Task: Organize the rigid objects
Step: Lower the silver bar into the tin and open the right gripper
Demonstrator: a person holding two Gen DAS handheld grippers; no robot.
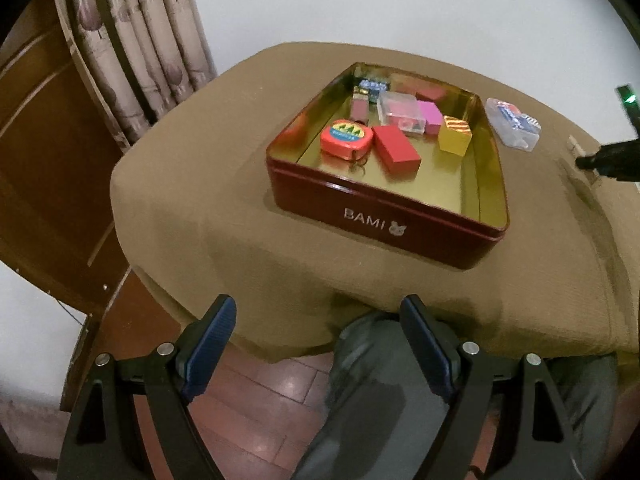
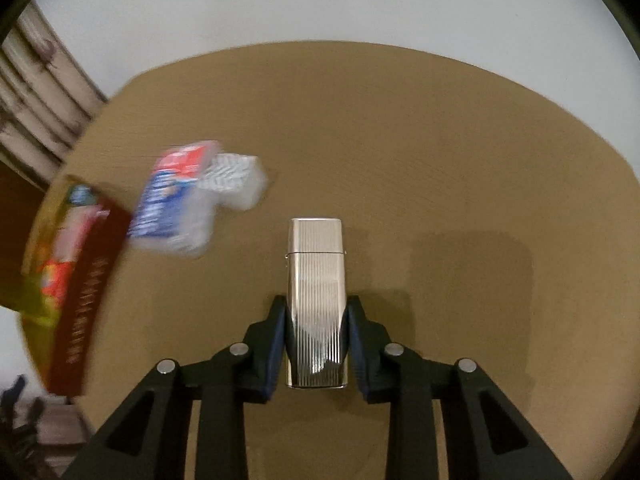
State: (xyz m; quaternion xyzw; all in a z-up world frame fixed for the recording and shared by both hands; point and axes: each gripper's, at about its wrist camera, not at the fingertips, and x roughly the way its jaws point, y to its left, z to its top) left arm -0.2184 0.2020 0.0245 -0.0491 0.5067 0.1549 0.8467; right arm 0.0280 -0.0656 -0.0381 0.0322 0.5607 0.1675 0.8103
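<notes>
Your table [image 1: 248, 216] is draped in a tan cloth, and the red BAMI tin [image 1: 384, 216] sits lidless near the middle of it, closer to the far edge than to your knees. Inside the tin, near its front wall, you have a round red tape measure [image 1: 346, 139] touching a red box [image 1: 396, 155]; a gold striped box [image 1: 455, 135] stands toward the right wall, and a clear plastic case [image 1: 401, 114] and a pink block [image 1: 431, 115] lie behind them toward the back wall. Outside the tin, just beside its right wall, a clear packet [image 1: 512, 123] with blue and red print rests on the cloth. Your right gripper [image 2: 317, 320] is clenched on a ribbed silver lighter [image 2: 316, 276], pads pressing its two long sides, over bare cloth well right of the tin. Your left gripper [image 1: 318, 320] hangs released at the table's near edge, fingers spread with nothing between them.
</notes>
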